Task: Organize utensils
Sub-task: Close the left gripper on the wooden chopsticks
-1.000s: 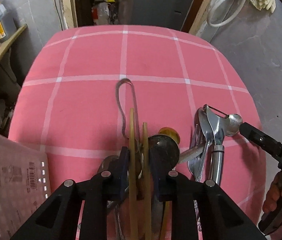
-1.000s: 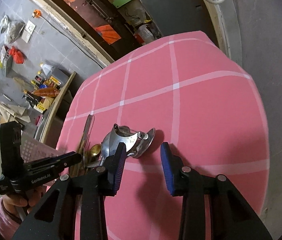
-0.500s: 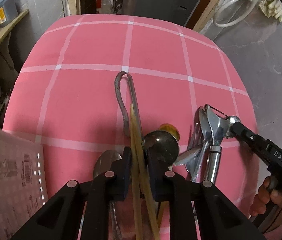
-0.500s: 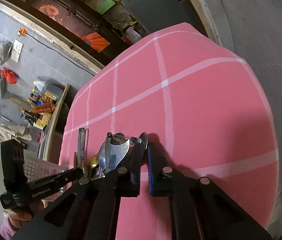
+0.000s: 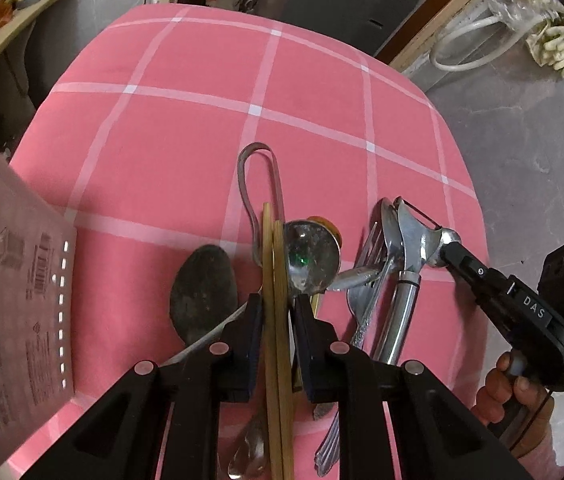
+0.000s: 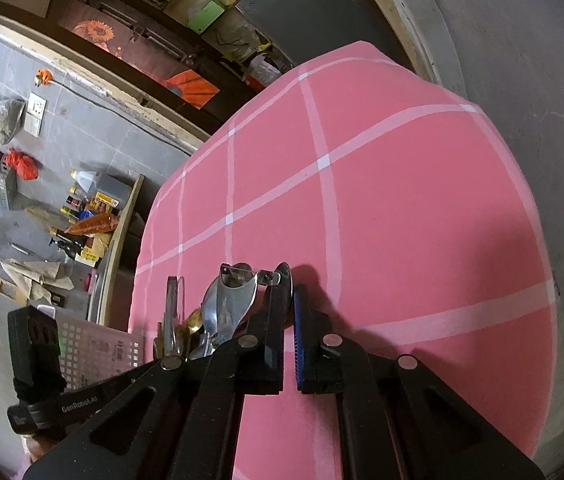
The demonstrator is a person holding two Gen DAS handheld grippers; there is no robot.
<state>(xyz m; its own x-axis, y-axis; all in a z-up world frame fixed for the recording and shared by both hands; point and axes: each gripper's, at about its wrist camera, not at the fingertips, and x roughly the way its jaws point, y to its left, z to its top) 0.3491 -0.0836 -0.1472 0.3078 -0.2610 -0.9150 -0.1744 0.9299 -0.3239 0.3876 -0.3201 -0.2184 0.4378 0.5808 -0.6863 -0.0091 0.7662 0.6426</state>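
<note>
A heap of utensils lies on the pink checked tablecloth [image 5: 185, 128]. My left gripper [image 5: 275, 304] is shut on a pair of wooden chopsticks [image 5: 273, 264], which run straight out between its fingers. Beside them lie a dark spoon [image 5: 203, 288], a round ladle bowl [image 5: 312, 256], metal tongs [image 5: 257, 176], a fork [image 5: 370, 256] and a steel peeler [image 5: 412, 240]. My right gripper [image 6: 290, 300] is shut on a small spoon bowl [image 6: 285, 280] at the right edge of the heap, next to the peeler [image 6: 233, 296].
A white perforated plastic basket [image 5: 5, 280] stands at the left edge of the table; it also shows in the right wrist view [image 6: 93, 348]. The table's right edge drops to a grey floor [image 5: 530, 128]. Shelves with bottles [image 6: 85, 216] stand to the left.
Both grippers closed: the left onto the chopsticks, the right onto the spoon bowl beside the peeler. The left gripper has risen a little with the chopsticks.
</note>
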